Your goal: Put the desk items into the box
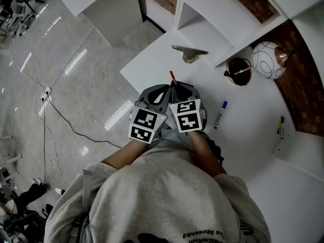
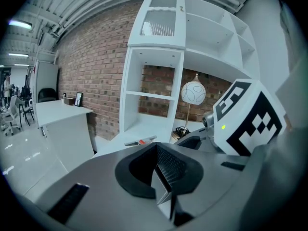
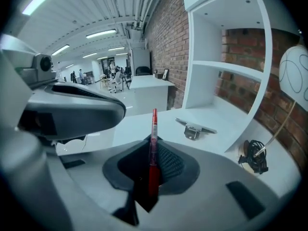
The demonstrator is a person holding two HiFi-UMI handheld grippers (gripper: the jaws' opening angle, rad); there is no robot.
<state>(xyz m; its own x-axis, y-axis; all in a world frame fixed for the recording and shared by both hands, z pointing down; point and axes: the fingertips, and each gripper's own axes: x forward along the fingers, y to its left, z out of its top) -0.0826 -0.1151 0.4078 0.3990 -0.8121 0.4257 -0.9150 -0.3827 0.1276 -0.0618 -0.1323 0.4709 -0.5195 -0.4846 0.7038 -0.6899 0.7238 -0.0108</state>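
Observation:
My right gripper (image 1: 178, 91) (image 3: 151, 166) is shut on a red pen (image 3: 153, 148), which stands upright between its pads. The pen's tip (image 1: 172, 76) points away over the white desk (image 1: 157, 59). Close on its left, my left gripper (image 1: 160, 93) (image 2: 166, 173) has its jaws together with nothing in them. Both hover above the desk's near left part. A blue marker (image 1: 220, 114) lies on the desk to the right of the grippers. Further right, by the wall, lies a yellow and black pen (image 1: 281, 127). No box shows in any view.
A metal stapler-like tool (image 1: 189, 52) (image 3: 194, 127) rests on the desk ahead. A coiled black cable (image 1: 239, 71) (image 3: 252, 159) and a white globe lamp (image 1: 268, 59) stand at the back right under white shelves (image 1: 223, 14). The desk edge drops to a tiled floor (image 1: 76, 75) on the left.

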